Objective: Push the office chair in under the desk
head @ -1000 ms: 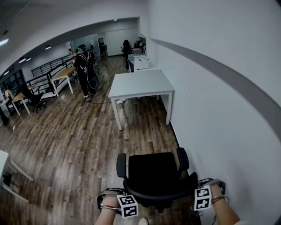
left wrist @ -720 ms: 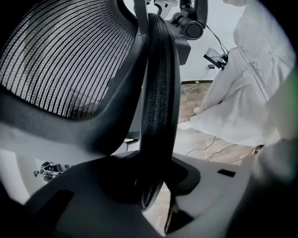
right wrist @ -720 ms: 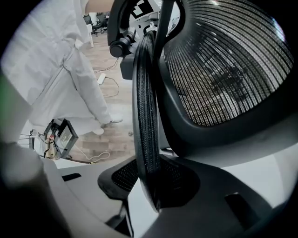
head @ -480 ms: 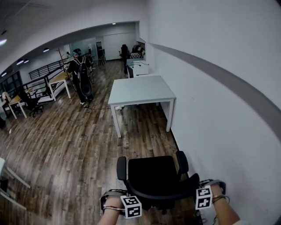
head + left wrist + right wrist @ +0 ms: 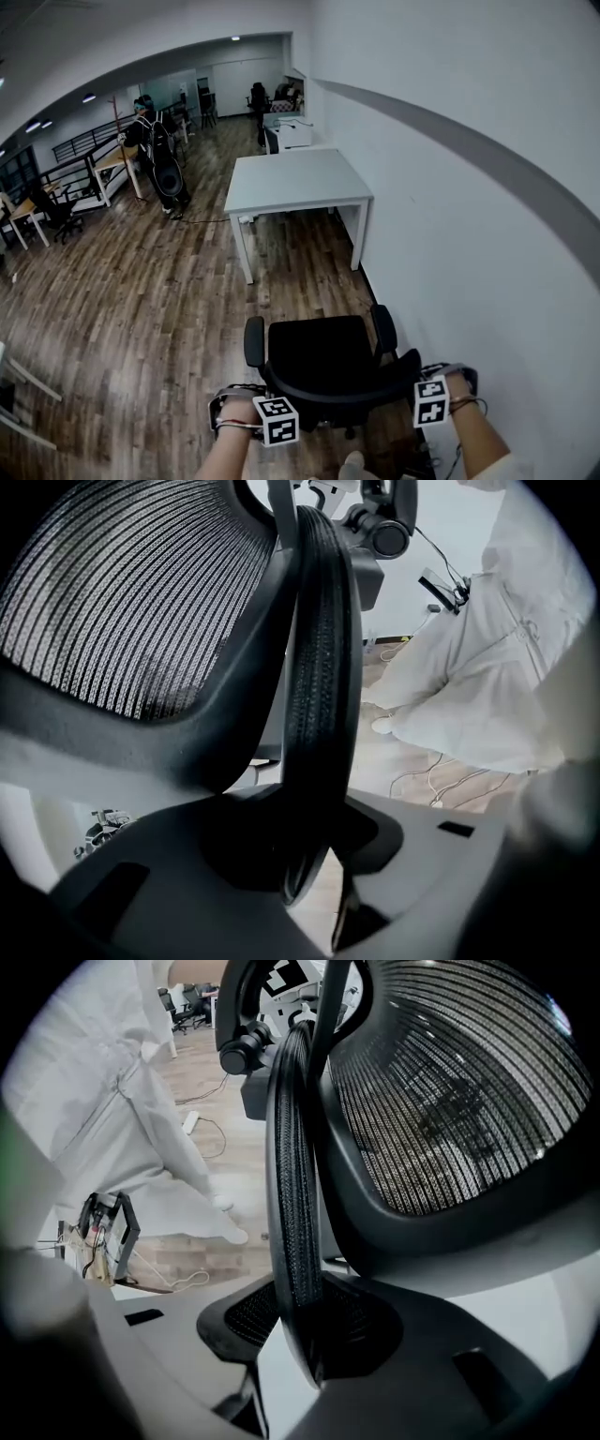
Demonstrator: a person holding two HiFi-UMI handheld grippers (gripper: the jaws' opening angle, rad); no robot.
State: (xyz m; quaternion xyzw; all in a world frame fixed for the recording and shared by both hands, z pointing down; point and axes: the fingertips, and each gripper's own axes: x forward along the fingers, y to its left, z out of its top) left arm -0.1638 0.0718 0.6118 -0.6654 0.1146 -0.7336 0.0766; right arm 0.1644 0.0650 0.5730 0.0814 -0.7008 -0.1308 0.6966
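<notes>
The black office chair (image 5: 323, 361) stands on the wood floor close to the wall, its seat facing the white desk (image 5: 295, 183) farther ahead. My left gripper (image 5: 251, 412) grips the left end of the backrest's top rim and my right gripper (image 5: 439, 386) grips the right end. In the left gripper view the mesh backrest's ribbed rim (image 5: 319, 667) runs down between the jaws of the left gripper (image 5: 314, 855), which are shut on it. The right gripper (image 5: 300, 1335) clamps the rim (image 5: 292, 1166) the same way.
A white wall with a grey stripe (image 5: 469, 187) runs along the right. A person with a backpack (image 5: 155, 155) stands far off by other desks (image 5: 103, 169). Cables (image 5: 422, 459) lie on the floor by the wall. Another table's leg (image 5: 28, 380) shows at the left.
The chair and both grippers have rolled forward toward the white desk, which now looks a little nearer. The person in the background has walked farther away to the left.
</notes>
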